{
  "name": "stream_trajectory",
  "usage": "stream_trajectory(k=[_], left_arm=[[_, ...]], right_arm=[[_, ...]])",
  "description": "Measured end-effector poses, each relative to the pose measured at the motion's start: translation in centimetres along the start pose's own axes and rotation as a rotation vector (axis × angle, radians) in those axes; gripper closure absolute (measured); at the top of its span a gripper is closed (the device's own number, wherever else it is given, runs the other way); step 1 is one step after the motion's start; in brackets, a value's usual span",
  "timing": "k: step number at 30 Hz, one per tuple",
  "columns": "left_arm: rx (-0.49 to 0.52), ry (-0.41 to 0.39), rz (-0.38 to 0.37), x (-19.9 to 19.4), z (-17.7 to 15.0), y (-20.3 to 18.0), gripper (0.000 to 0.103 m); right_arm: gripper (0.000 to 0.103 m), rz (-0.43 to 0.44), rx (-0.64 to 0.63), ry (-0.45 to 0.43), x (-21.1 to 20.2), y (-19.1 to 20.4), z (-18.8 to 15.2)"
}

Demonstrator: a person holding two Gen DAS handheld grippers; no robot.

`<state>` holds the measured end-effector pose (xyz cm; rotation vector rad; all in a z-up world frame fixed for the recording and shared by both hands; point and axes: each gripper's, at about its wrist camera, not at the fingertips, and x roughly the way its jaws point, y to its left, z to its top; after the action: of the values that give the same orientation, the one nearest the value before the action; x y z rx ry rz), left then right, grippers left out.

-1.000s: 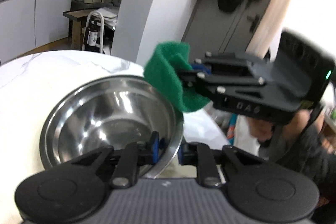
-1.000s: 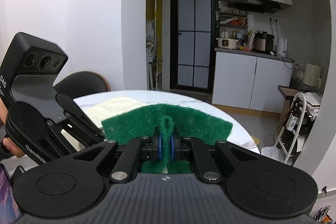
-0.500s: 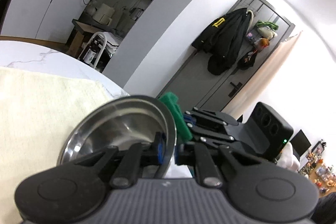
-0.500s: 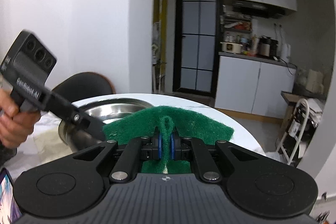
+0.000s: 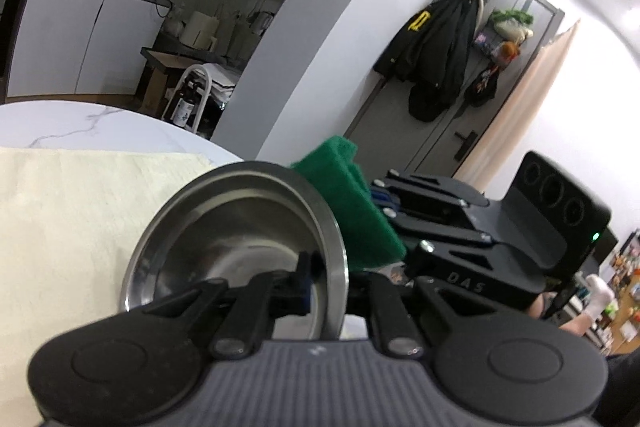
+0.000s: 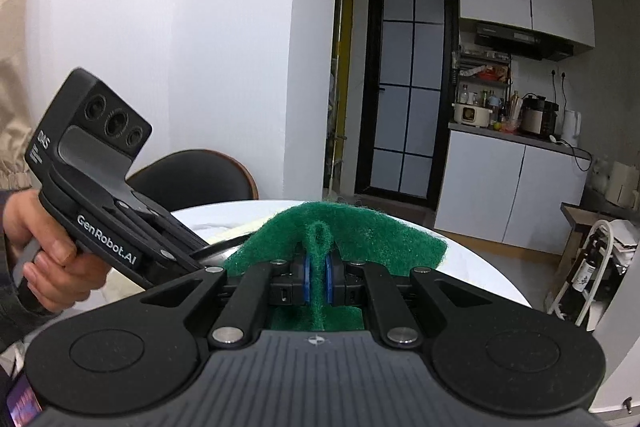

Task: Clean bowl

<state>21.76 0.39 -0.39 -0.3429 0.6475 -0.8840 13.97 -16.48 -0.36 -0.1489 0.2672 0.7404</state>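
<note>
On the left of the left wrist view, a cream cloth (image 5: 72, 211) covers the white marble worktop (image 5: 100, 123), whose curved edge drops away just beyond the bowl (image 5: 240, 235). The steel bowl is tipped up on edge, its opening facing left and toward the camera, its rim running from lower left to upper right. The left claw (image 5: 326, 287) is clamped on the near rim, one finger inside and one outside; the outer finger is mostly hidden behind the rim. Just right of the bowl, against its outer wall, sits the folded green scrub pad (image 5: 356, 215), pinched tight by the right claw (image 6: 318, 279). In the right wrist view, the pad hides nearly all of the bowl; open floor lies beyond the worktop edge toward the door.
</note>
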Motion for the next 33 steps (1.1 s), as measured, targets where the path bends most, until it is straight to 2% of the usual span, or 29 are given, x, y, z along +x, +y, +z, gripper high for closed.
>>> stream_trajectory(k=[6, 13, 24, 33], left_arm=[[-0.038, -0.035, -0.061, -1.6, -0.5, 0.9, 0.098], [-0.049, -0.057, -0.07, -2.4, -0.7, 1.0, 0.098], [-0.036, -0.067, -0.05, -2.8, -0.6, 0.7, 0.098], [-0.022, -0.084, -0.077, -3.7, -0.7, 0.1, 0.096]], right_arm=[[0.093, -0.008, -0.002, 0.007, 0.4, 0.0, -0.1], [0.093, -0.02, -0.008, 0.031, 1.4, 0.3, -0.2], [0.093, 0.068, -0.04, -0.07, 0.1, 2.7, 1.0], [0.093, 0.064, -0.047, -0.084, 0.1, 3.0, 1.0]])
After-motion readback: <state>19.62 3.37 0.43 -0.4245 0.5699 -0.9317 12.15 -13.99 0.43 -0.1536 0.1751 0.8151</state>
